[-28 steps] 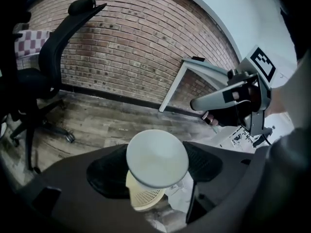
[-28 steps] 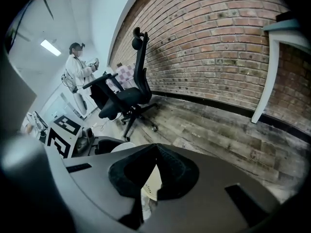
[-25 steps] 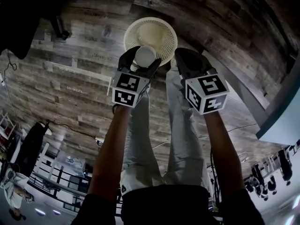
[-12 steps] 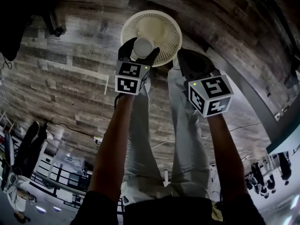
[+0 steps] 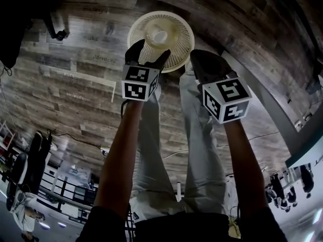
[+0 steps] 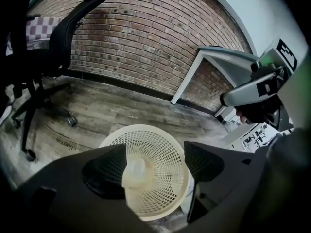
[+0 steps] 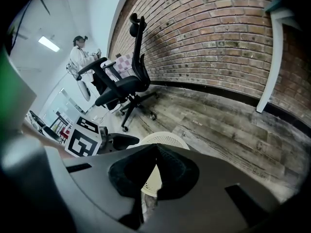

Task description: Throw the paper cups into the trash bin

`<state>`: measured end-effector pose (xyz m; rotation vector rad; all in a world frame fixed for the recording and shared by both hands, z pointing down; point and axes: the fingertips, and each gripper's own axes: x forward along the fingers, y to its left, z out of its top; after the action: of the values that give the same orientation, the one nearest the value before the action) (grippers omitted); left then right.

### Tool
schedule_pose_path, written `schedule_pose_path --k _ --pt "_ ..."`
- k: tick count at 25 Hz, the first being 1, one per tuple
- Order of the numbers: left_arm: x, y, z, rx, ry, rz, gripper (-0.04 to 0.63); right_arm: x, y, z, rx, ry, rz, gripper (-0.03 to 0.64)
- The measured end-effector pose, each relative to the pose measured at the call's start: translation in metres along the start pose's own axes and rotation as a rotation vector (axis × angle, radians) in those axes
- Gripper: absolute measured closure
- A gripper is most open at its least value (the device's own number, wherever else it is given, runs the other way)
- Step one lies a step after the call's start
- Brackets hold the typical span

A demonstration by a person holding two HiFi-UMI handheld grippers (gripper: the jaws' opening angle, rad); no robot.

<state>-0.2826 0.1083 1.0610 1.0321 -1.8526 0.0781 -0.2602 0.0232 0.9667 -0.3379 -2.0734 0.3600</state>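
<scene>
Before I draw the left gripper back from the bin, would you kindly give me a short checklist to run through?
1. Paper cup inside the trash bin: ok, it shows within the rim.
2. Left gripper free of the cup: ok, its fingers have just been opening and stand apart, nothing touching them.
3. Right gripper empty: ok, fingers together with nothing between them.
4. Trash bin upright: ok.
5. More cups left to throw: cannot tell, none in view.
</scene>
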Motion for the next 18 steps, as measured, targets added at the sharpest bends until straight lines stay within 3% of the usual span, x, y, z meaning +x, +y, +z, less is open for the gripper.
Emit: schedule_pose_path --k 10,18 --pt "-0.01 -0.012 0.001 0.013 0.023 -0.084 0.233 -0.003 0.006 0.003 -0.013 0.011 0.001 0.612" --pt "-0.05 -0.026 0.02 0.037 0.044 -0.114 0.318 -0.027 0.016 0.031 -0.057 0.003 0.007 0.612"
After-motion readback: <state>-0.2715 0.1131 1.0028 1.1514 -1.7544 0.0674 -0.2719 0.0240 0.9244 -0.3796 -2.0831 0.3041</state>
